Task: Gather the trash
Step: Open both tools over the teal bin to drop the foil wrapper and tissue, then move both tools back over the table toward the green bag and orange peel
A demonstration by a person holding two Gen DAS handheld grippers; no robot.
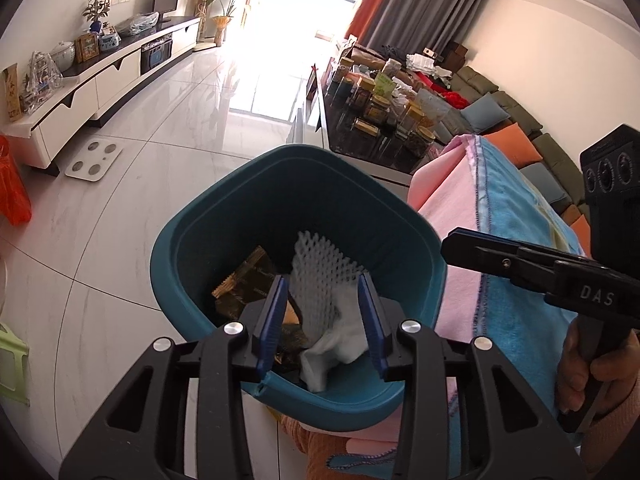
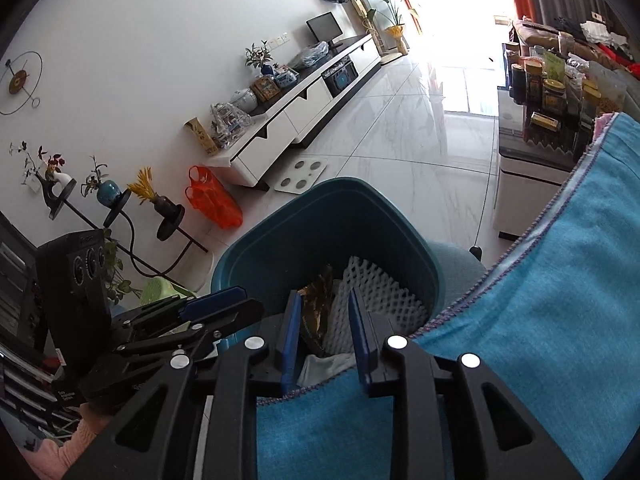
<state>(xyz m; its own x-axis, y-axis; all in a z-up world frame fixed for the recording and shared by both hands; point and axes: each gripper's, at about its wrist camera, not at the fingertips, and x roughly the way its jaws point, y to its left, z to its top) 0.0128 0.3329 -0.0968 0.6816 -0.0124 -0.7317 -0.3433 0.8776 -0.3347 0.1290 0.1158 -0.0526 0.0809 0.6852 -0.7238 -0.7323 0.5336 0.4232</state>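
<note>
A teal bin stands below both grippers. Inside it lie a white foam net, a brown and gold wrapper and a white tissue. My left gripper hangs over the bin's near rim, its blue pads apart and pressing on nothing. My right gripper is open over the bin too; the wrapper shows loose between its pads. Each view also catches the other tool from the side: the right gripper and the left gripper.
A surface draped in a blue towel and a pink towel borders the bin's right side. Beyond are a low table with jars, a TV cabinet, a floor scale, an orange bag and a green stool.
</note>
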